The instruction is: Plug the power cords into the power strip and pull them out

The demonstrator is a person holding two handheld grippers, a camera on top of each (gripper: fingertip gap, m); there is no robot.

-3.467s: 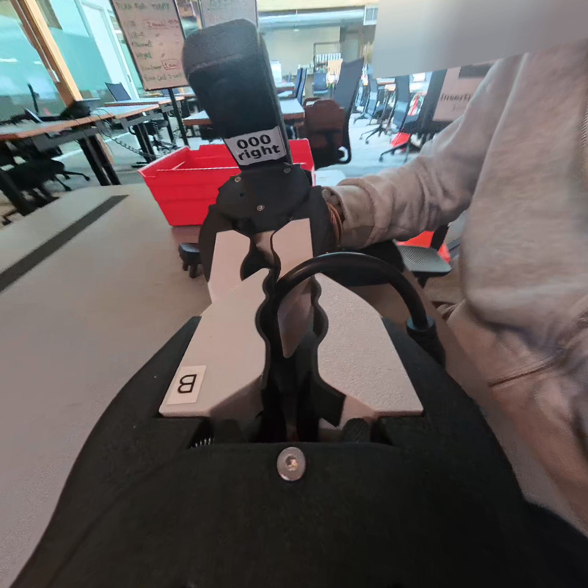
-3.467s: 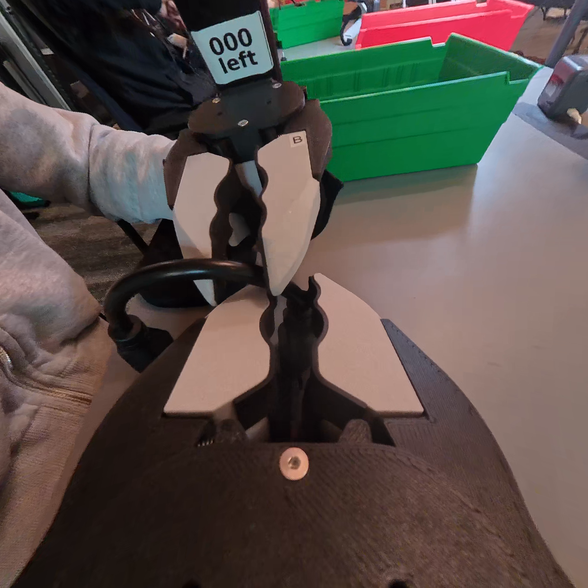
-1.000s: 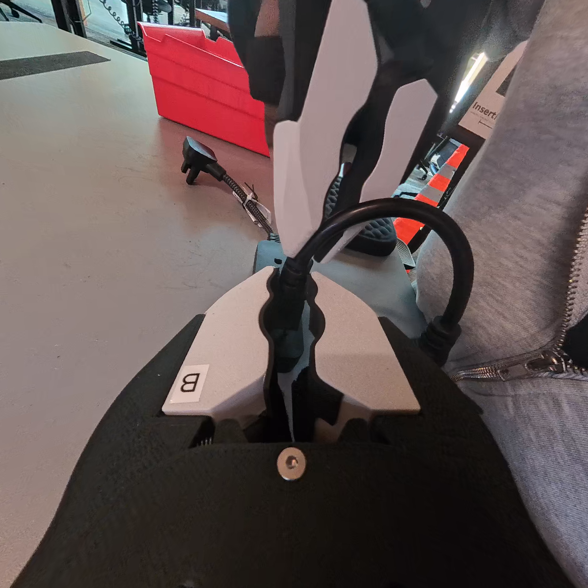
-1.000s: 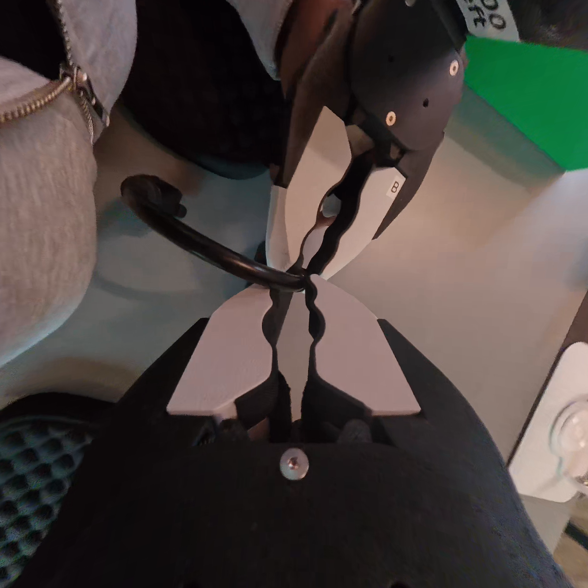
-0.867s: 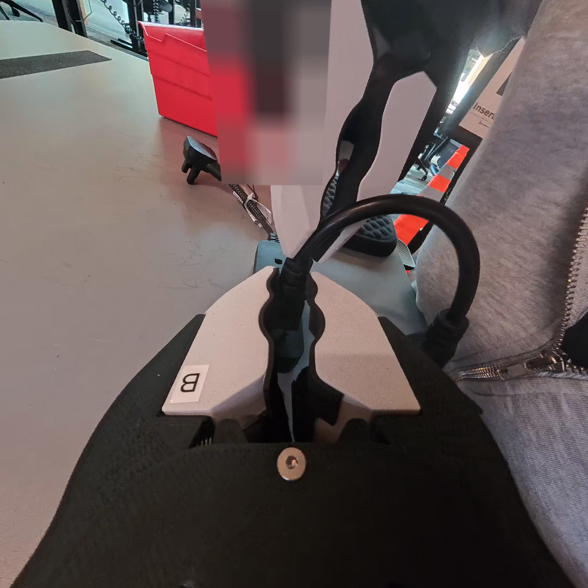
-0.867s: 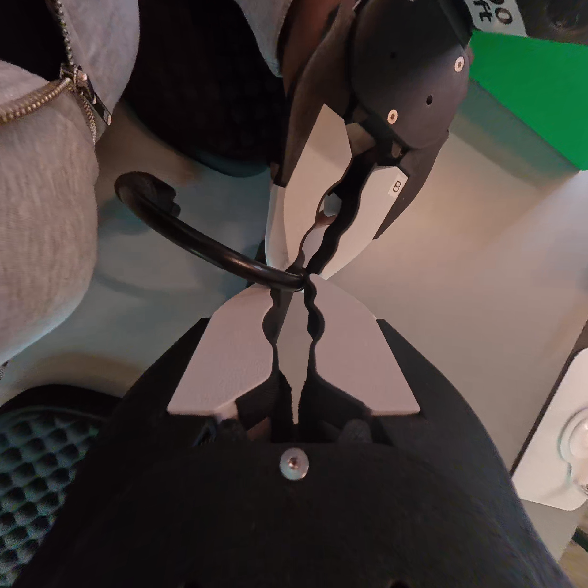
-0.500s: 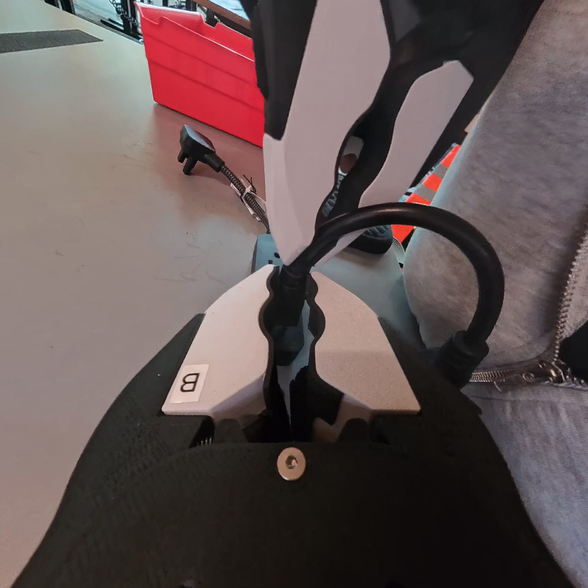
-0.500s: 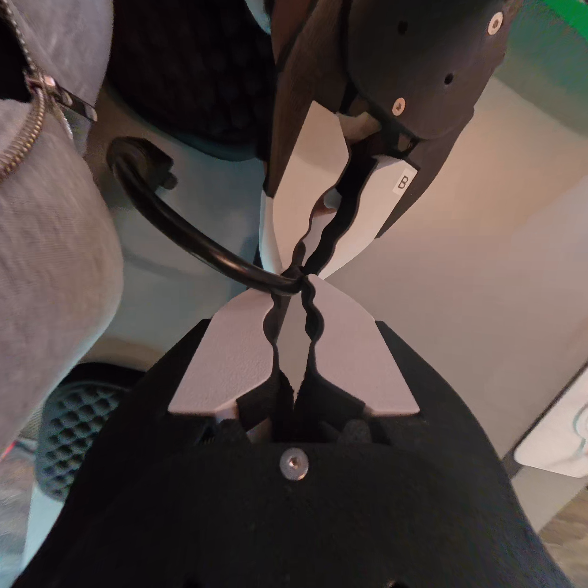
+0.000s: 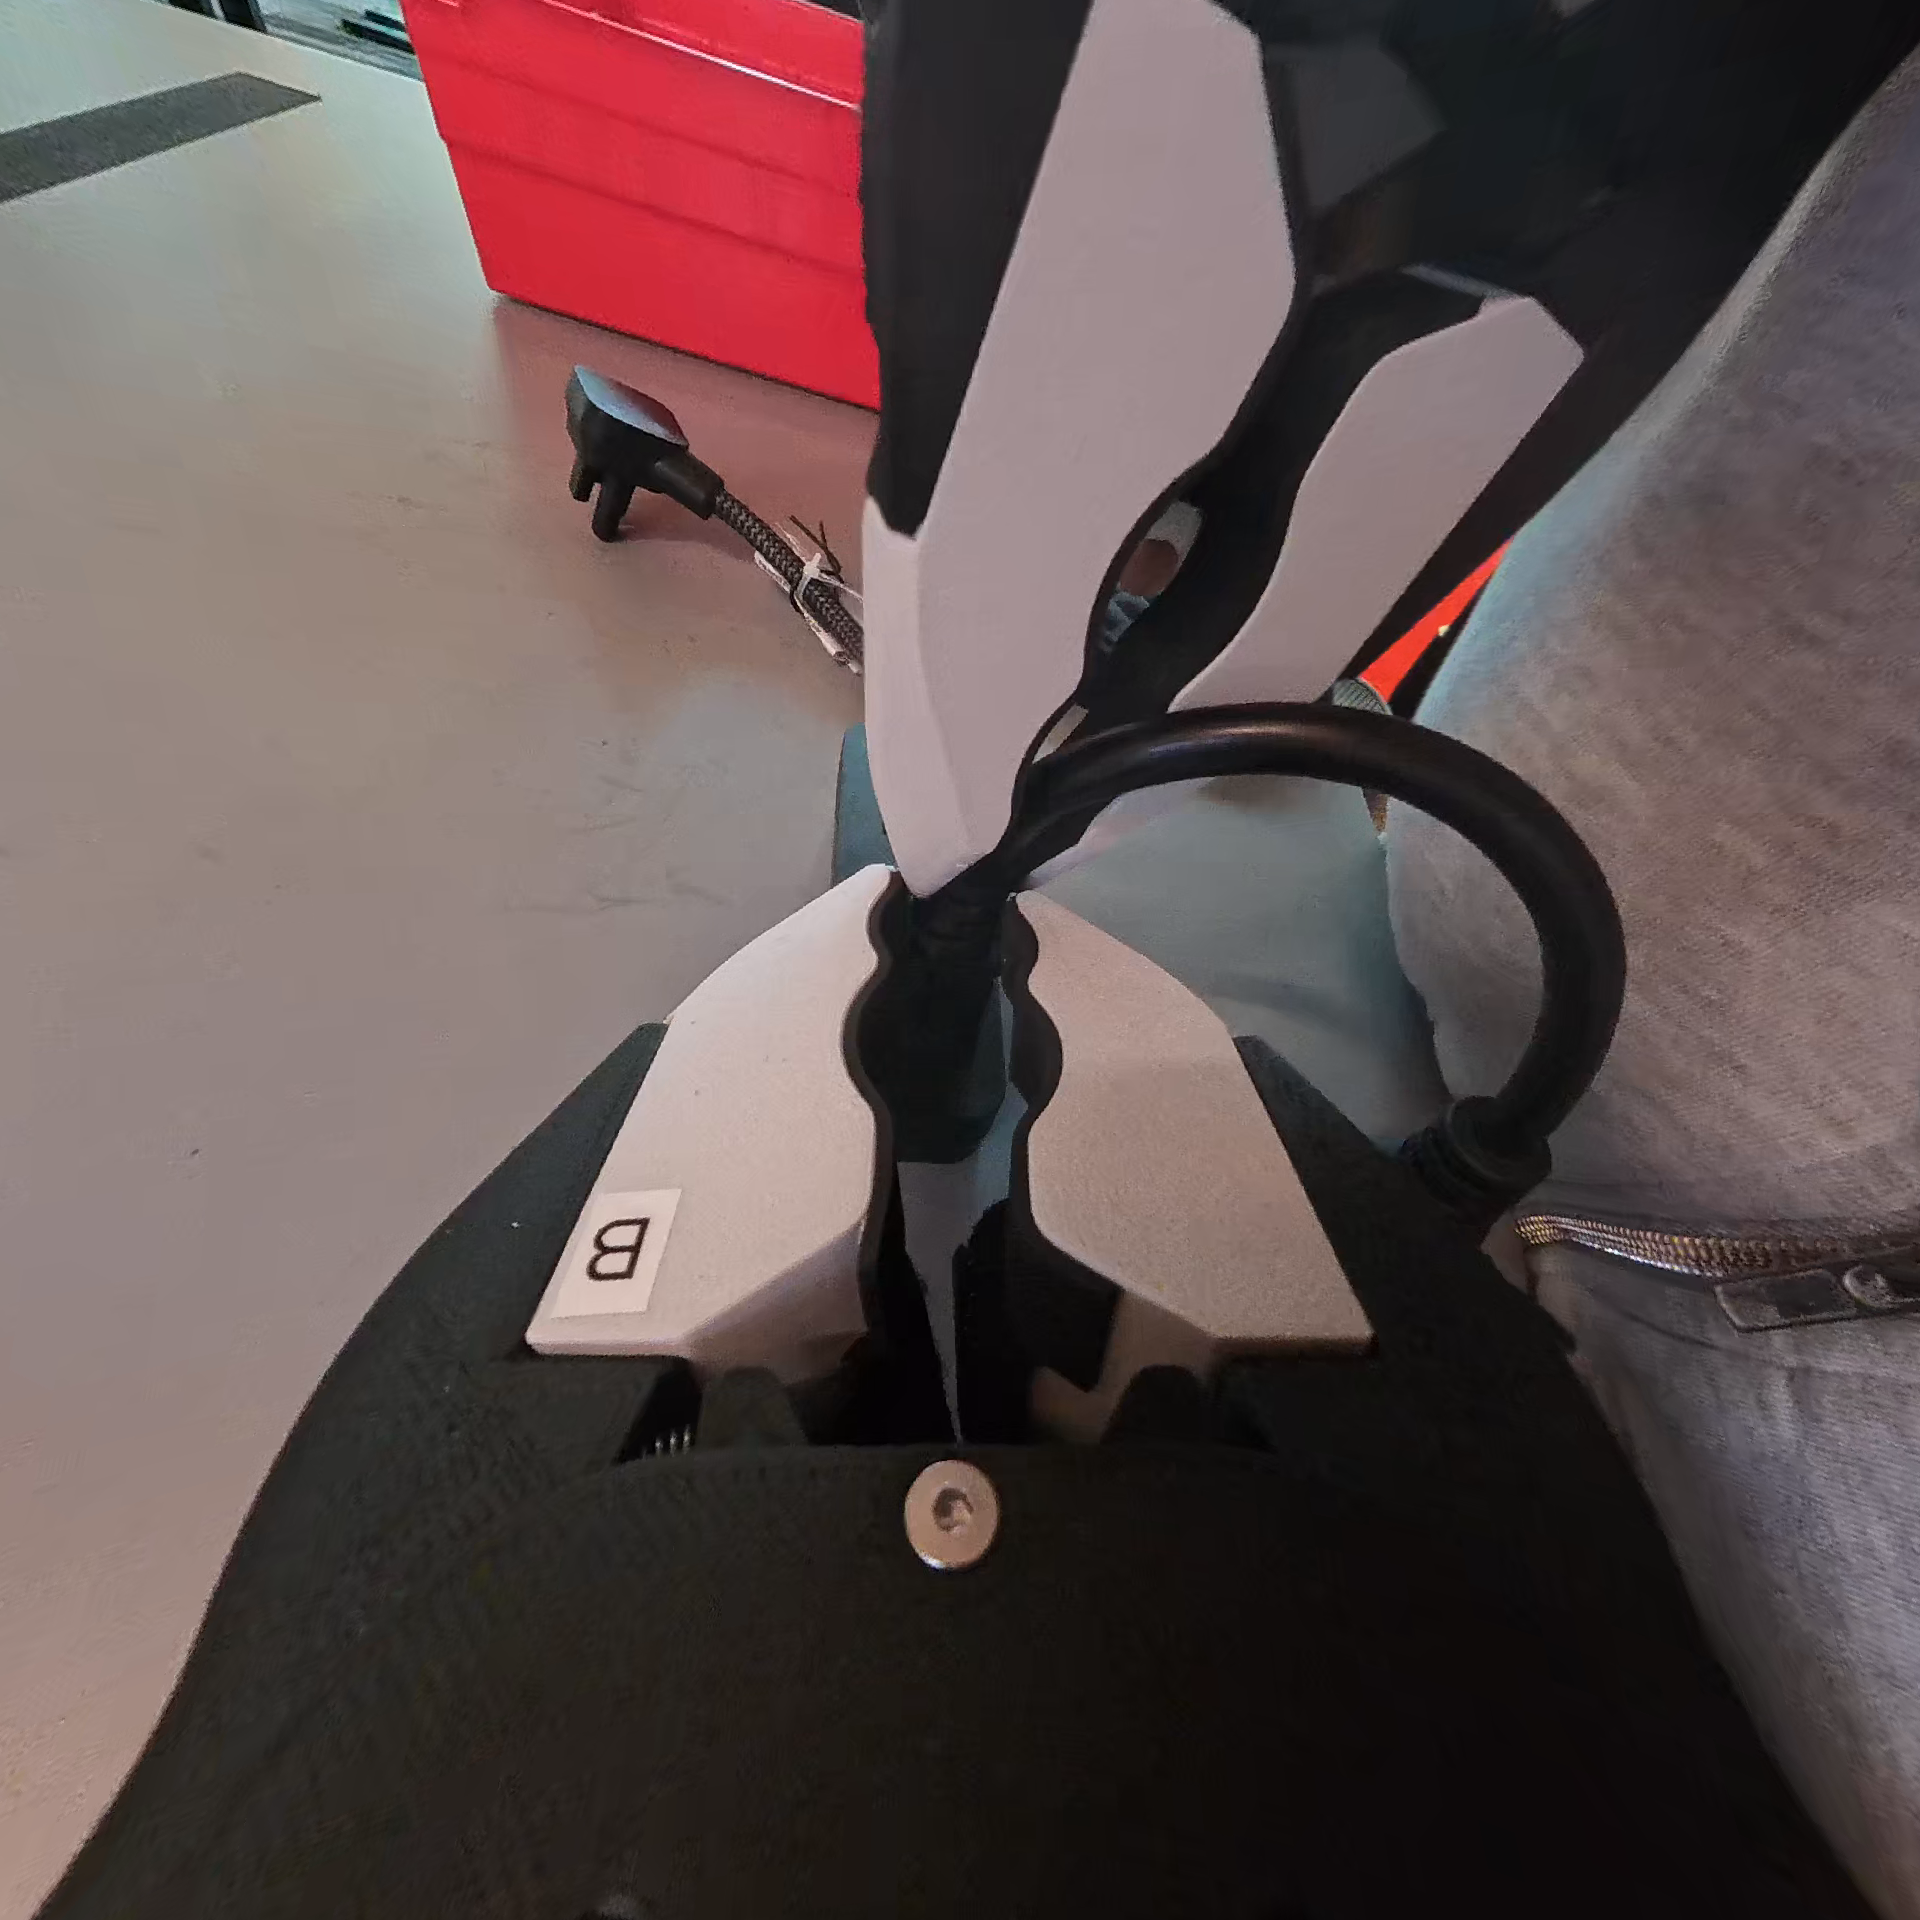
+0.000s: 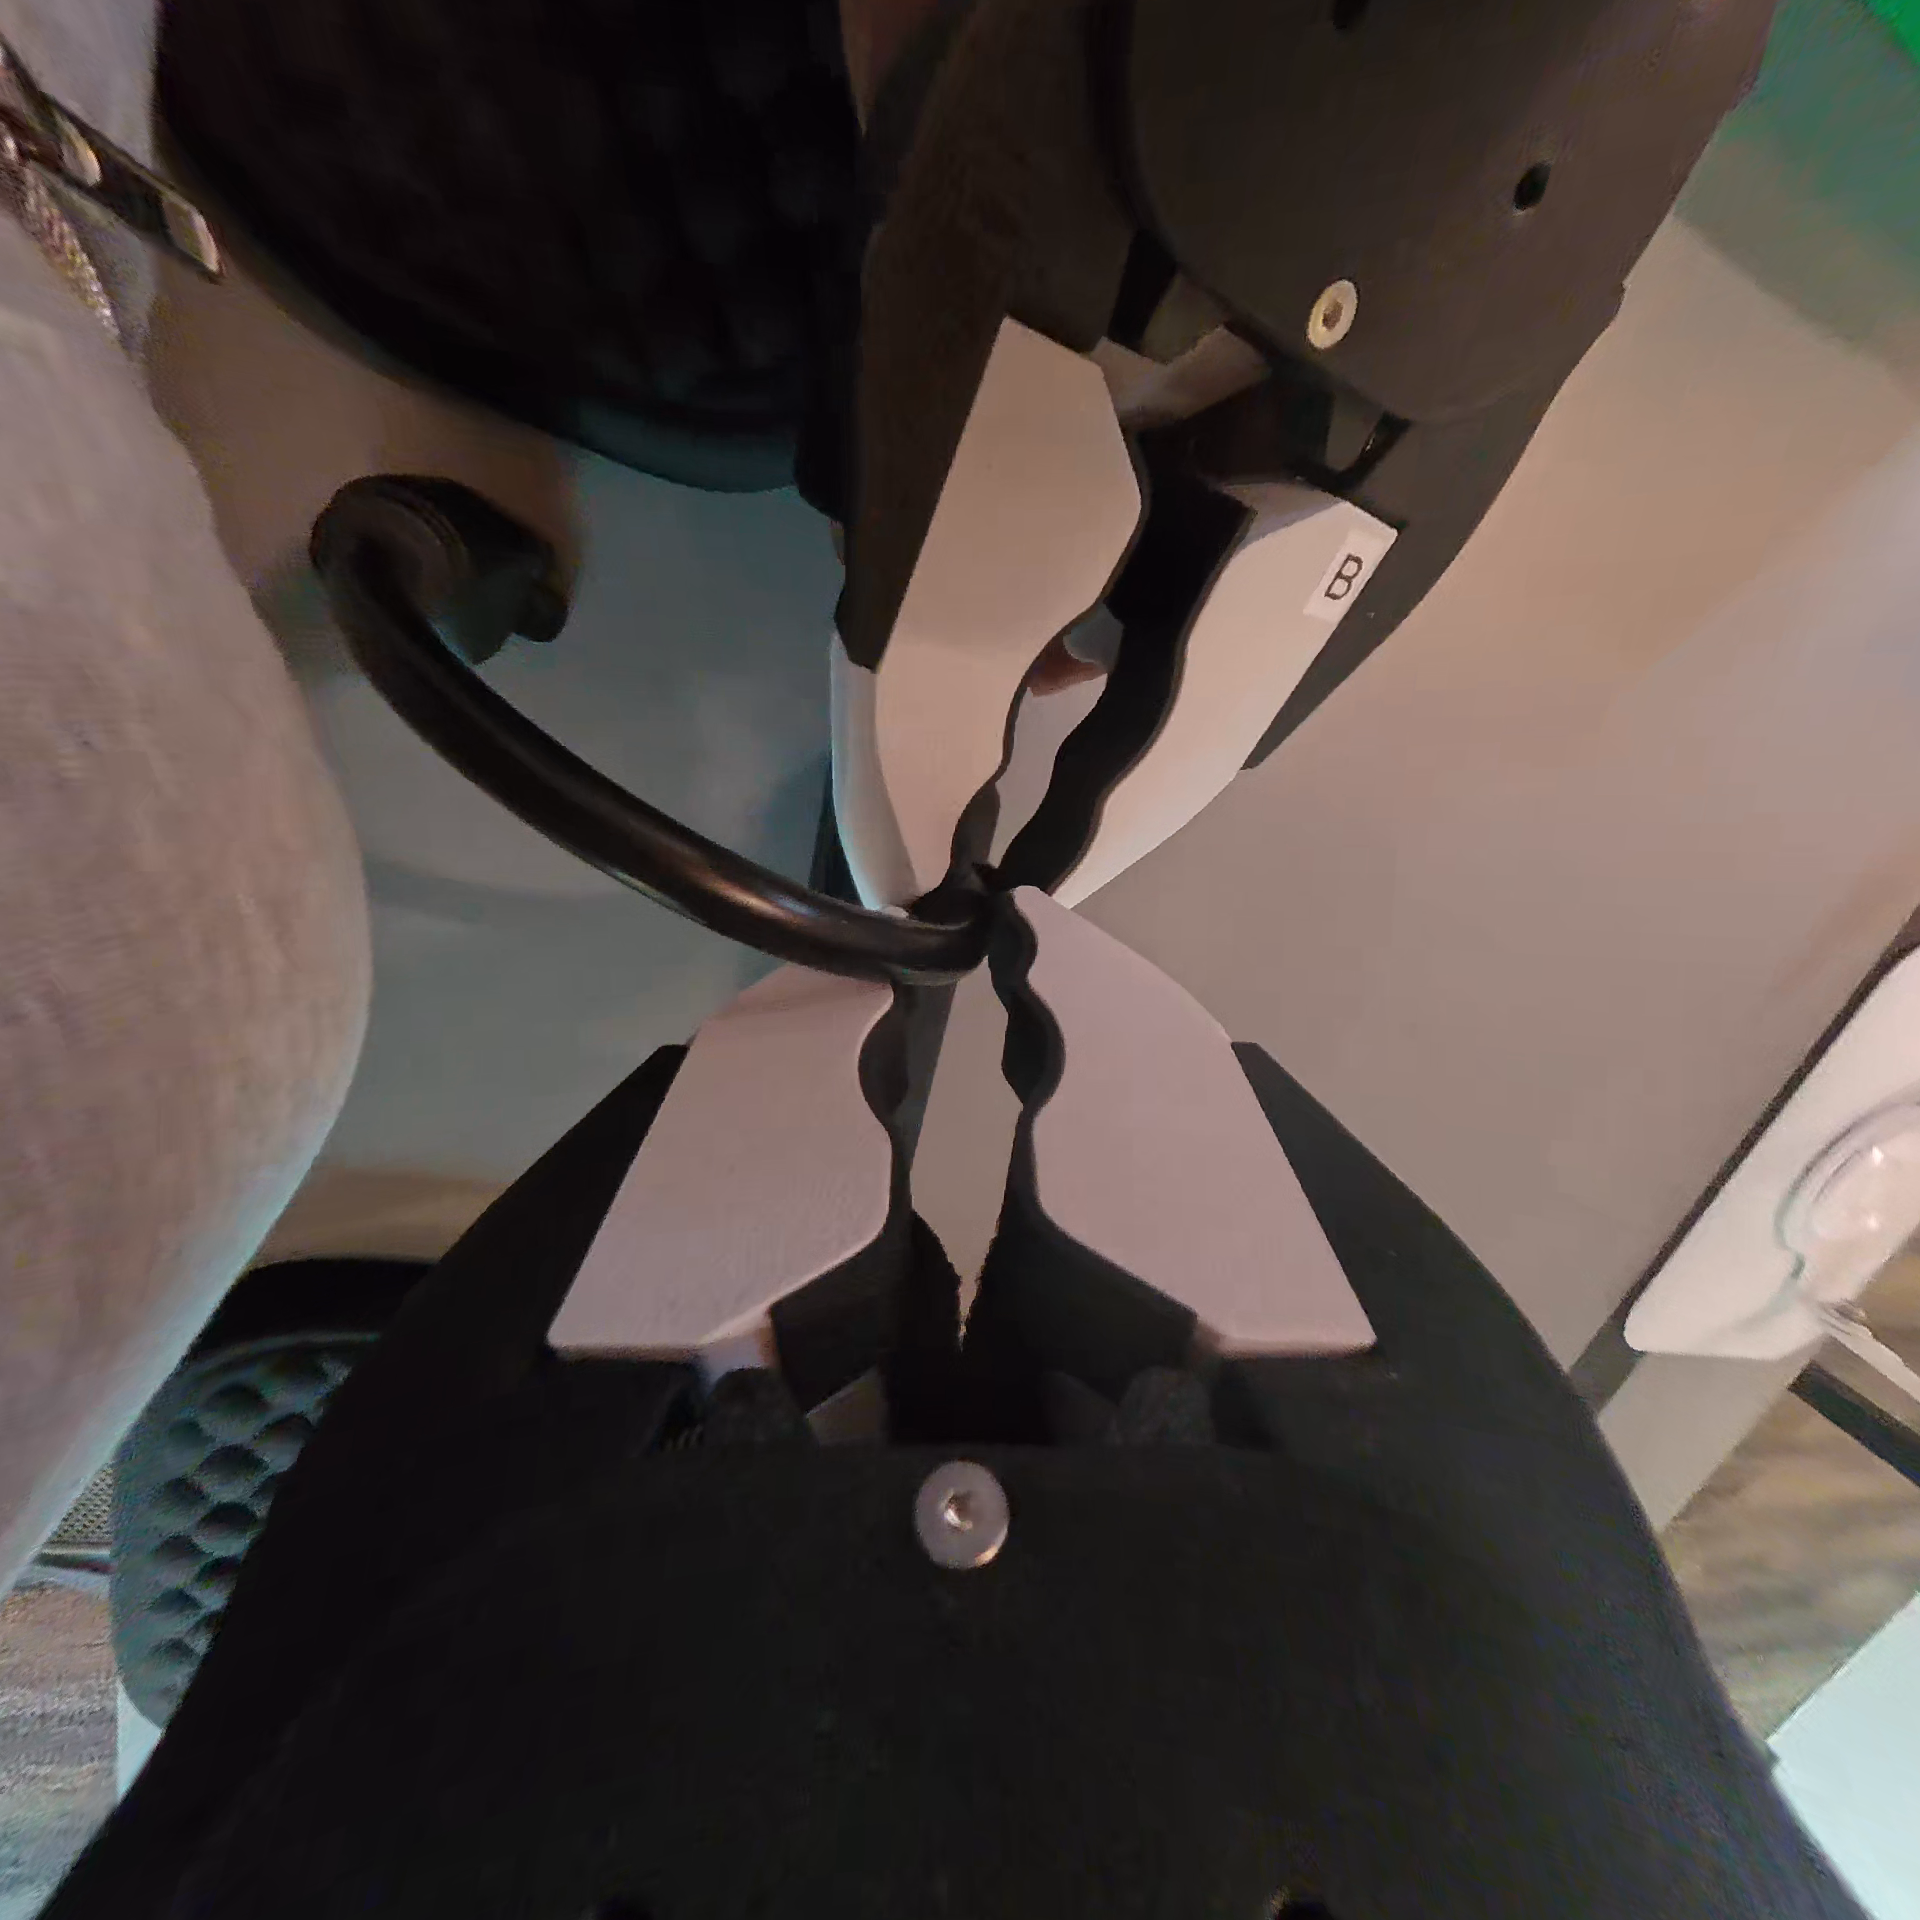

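Fingers (image 9: 769, 1122) of the left gripper (image 9: 951, 904) clamped on the thick black end of the power cord (image 9: 1455, 769), tips pressed to its sides. Fingers (image 10: 1143, 1122) of the right gripper (image 10: 971, 925) closed tip to tip on the same cord (image 10: 582, 769), gripping only at the very front, a narrow gap behind. Both grippers meeting nose to nose over the table (image 9: 312, 831). From there, arching in a loop toward a grey zipped sweatshirt (image 9: 1766, 831), ending in a ribbed collar (image 9: 1475, 1138). Farther on the table, a second black plug (image 9: 623, 447) with a braided cable, lying loose, just before a red bin (image 9: 665, 187). Power strip not identifiable.
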